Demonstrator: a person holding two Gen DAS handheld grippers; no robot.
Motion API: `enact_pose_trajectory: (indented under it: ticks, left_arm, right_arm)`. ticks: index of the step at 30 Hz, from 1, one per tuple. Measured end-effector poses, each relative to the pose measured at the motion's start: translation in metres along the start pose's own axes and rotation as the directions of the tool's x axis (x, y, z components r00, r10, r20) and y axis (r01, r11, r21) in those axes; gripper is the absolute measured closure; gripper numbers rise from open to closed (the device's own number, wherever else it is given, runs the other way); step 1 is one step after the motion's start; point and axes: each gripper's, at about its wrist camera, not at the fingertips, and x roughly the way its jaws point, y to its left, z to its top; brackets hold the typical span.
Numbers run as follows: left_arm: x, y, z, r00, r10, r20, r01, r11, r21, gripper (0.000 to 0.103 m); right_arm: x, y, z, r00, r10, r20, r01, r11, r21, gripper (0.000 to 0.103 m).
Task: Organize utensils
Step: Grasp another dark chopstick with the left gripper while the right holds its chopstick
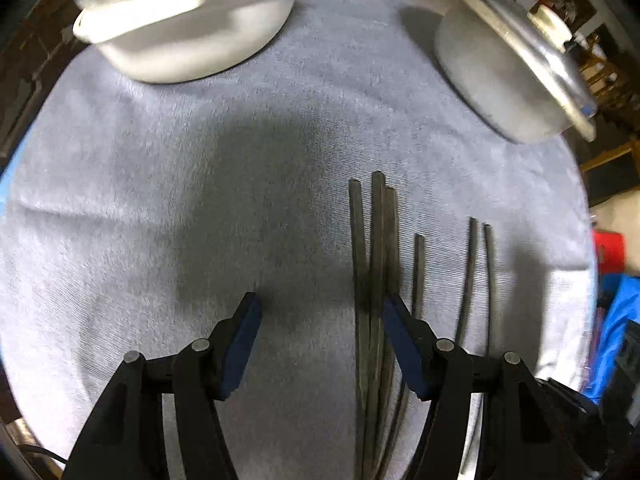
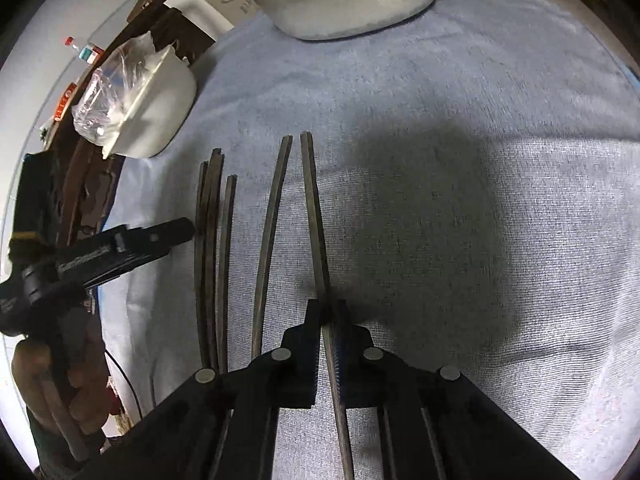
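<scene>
Grey towelling covers the desk (image 2: 460,128); right gripper (image 2: 329,314) jaws clamp one thin, stiff, light dark wooden chopstick (image 2: 314,216) mid-length; left gripper (image 1: 320,320) jaws apart.

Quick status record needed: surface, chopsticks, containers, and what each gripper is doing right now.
surface: grey towel
chopsticks: six dark sticks lying roughly parallel; cluster of three, one single, pair
containers: white bowl holding clear plastic; grey pot with tilted metal lid
left gripper: open over the towel, nothing between its jaws
right gripper: shut on the rightmost chopstick
</scene>
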Motion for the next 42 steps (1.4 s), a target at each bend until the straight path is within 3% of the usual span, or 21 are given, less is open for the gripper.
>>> enact_pose_trajectory:
  ticks: [6, 9, 13, 18, 21, 23, 25, 26, 28, 35, 42]
  left_arm:
    - [0.004, -0.012, 0.005, 0.997, 0.073, 0.003, -0.073, 0.997, 0.012, 0.043]
    - [0.005, -0.018, 0.008, 0.997, 0.080, 0.002, -0.080, 0.997, 0.008, 0.043]
    - [0.001, -0.018, 0.008, 0.996, 0.090, -0.001, -0.090, 0.996, 0.013, 0.051]
    - [0.004, -0.014, 0.014, 0.996, 0.089, -0.014, -0.089, 0.996, 0.025, 0.051]
    - [0.012, -0.030, 0.014, 0.987, 0.160, -0.008, -0.159, 0.984, 0.076, 0.053]
    - [0.014, -0.039, 0.015, 0.987, 0.158, -0.004, -0.156, 0.981, 0.112, 0.067]
    - [0.015, -0.049, 0.016, 0.988, 0.151, -0.021, -0.145, 0.972, 0.186, 0.091]
    - [0.015, -0.052, 0.015, 0.988, 0.151, -0.029, -0.141, 0.966, 0.215, 0.093]
    - [0.016, -0.056, 0.011, 0.986, 0.164, -0.039, -0.146, 0.945, 0.292, 0.094]
    - [0.011, -0.037, -0.013, 0.977, 0.186, -0.103, -0.125, 0.895, 0.428, 0.097]
    - [0.010, -0.015, -0.008, 0.974, 0.158, -0.162, -0.086, 0.921, 0.381, 0.096]
  right_arm:
    - [-0.008, -0.014, -0.004, 1.000, 0.031, 0.002, -0.031, 0.999, 0.008, 0.096]
    - [-0.009, -0.015, -0.005, 0.999, 0.040, 0.003, -0.040, 0.999, 0.010, 0.096]
    - [-0.010, -0.016, -0.006, 0.999, 0.045, 0.001, -0.045, 0.999, 0.009, 0.097]
    - [-0.011, -0.017, -0.004, 0.999, 0.040, -0.007, -0.040, 0.999, 0.001, 0.097]
    - [-0.011, -0.013, -0.003, 1.000, 0.022, -0.015, -0.023, 1.000, -0.011, 0.097]
    - [-0.011, -0.012, -0.001, 1.000, 0.015, -0.022, -0.015, 1.000, -0.015, 0.097]
    - [-0.011, -0.009, 0.000, 1.000, 0.005, -0.029, -0.006, 1.000, -0.021, 0.097]
    - [-0.011, -0.007, 0.000, 0.999, -0.006, -0.033, 0.005, 1.000, -0.030, 0.097]
    - [-0.010, 0.000, 0.000, 0.998, -0.040, -0.045, 0.038, 0.998, -0.057, 0.097]
    - [-0.012, 0.013, -0.016, 0.985, -0.127, -0.113, 0.113, 0.986, -0.123, 0.097]
    - [-0.009, 0.020, -0.002, 0.972, -0.209, -0.109, 0.198, 0.975, -0.105, 0.085]
